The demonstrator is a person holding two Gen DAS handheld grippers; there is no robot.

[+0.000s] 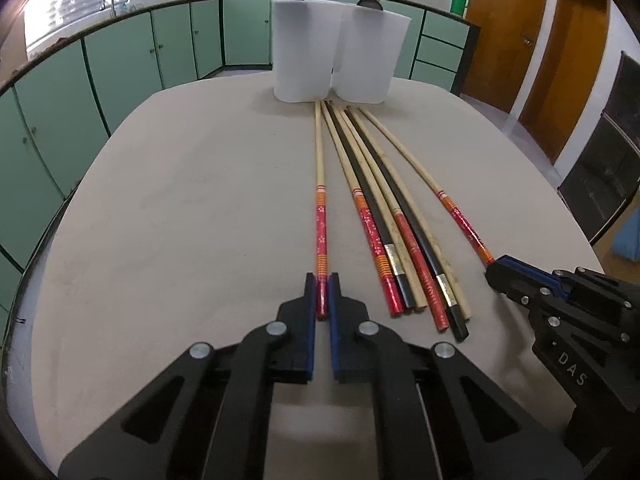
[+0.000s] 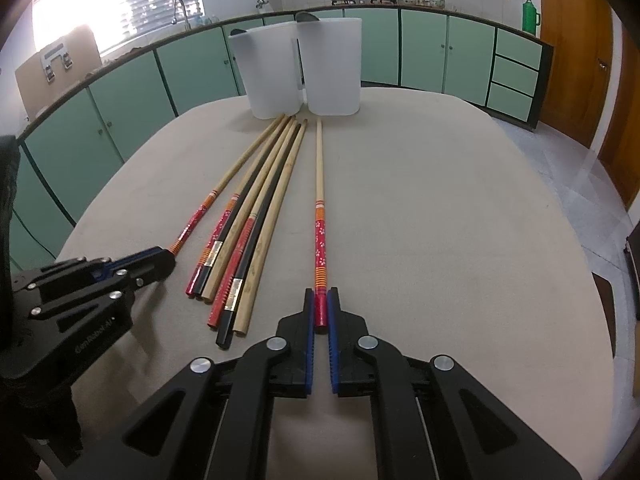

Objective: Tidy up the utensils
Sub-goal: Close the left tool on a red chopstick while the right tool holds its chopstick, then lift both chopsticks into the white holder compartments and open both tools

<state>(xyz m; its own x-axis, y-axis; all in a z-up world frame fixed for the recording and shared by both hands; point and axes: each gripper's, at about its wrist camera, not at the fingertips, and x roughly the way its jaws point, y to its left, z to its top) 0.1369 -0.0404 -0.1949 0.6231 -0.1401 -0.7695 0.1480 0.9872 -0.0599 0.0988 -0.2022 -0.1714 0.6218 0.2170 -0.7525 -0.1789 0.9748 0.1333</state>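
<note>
Several long chopsticks lie on the grey table, tips toward two white tubs point(image 1: 332, 50) point(image 2: 298, 66). My left gripper point(image 1: 322, 286) is shut on the red end of the leftmost red-and-bamboo chopstick point(image 1: 320, 184). My right gripper point(image 2: 320, 300) is shut on the red end of the rightmost red-and-bamboo chopstick point(image 2: 319, 184). Between them lies a bundle of black, red and plain bamboo chopsticks point(image 1: 384, 220) point(image 2: 256, 216). The right gripper point(image 1: 496, 274) shows in the left wrist view on the rightmost chopstick point(image 1: 448, 200). The left gripper point(image 2: 170, 258) shows in the right wrist view.
The table point(image 1: 180, 200) is rounded, with its edge close on the left and the floor beyond on the right. Green cabinets point(image 1: 120, 56) and a counter with pots run behind it. Wooden doors point(image 1: 508, 32) stand at the far right.
</note>
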